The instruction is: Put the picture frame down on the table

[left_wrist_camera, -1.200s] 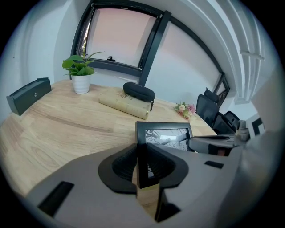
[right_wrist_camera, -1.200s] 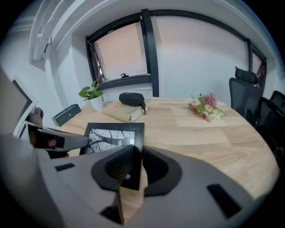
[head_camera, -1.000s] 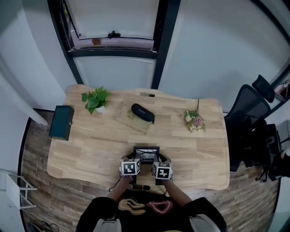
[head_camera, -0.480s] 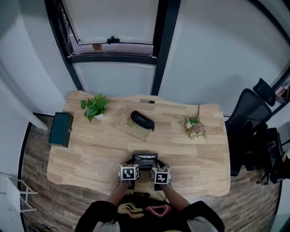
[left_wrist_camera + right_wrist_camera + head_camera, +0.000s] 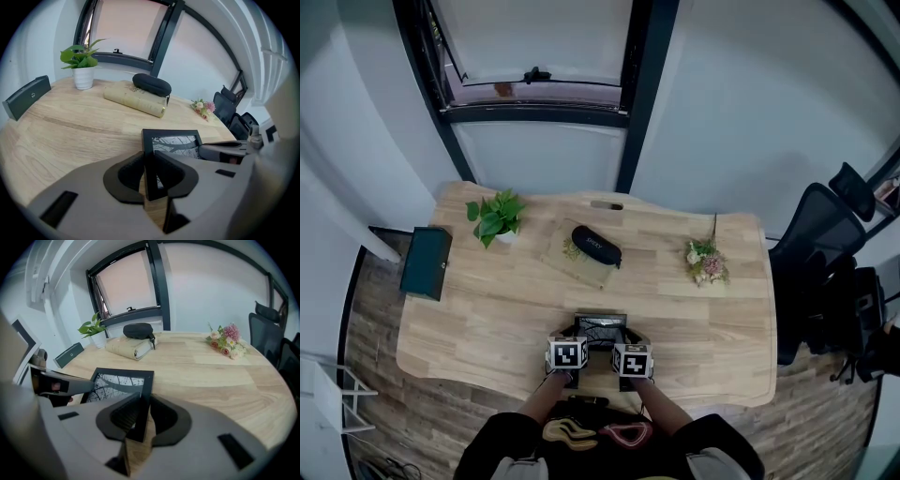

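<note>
Both left gripper (image 5: pixel 149 171) and right gripper (image 5: pixel 139 420) clamp opposite sides of a stiff, likely fragile black rectangular picture frame (image 5: pixel 171 133) at the front edge of the wooden desk (image 5: pixel 487 300).

Potted plant (image 5: pixel 497 214), dark case (image 5: pixel 596 246), flowers (image 5: pixel 707 260), perhaps a notebook (image 5: pixel 426 262)

Picture frame (image 5: pixel 601 325) at the table's (image 5: pixel 487 309) near edge, centre; left gripper (image 5: pixel 149 173) clamps its left side, right gripper (image 5: pixel 140 420) its right. Behind it: case (image 5: pixel 596 245) atop book (image 5: pixel 577 258). Plant (image 5: pixel 495 214) rear left, box (image 5: pixel 426 262) on left edge, flowers (image 5: pixel 706 262) right, chair (image 5: pixel 816 253) beyond.
</note>
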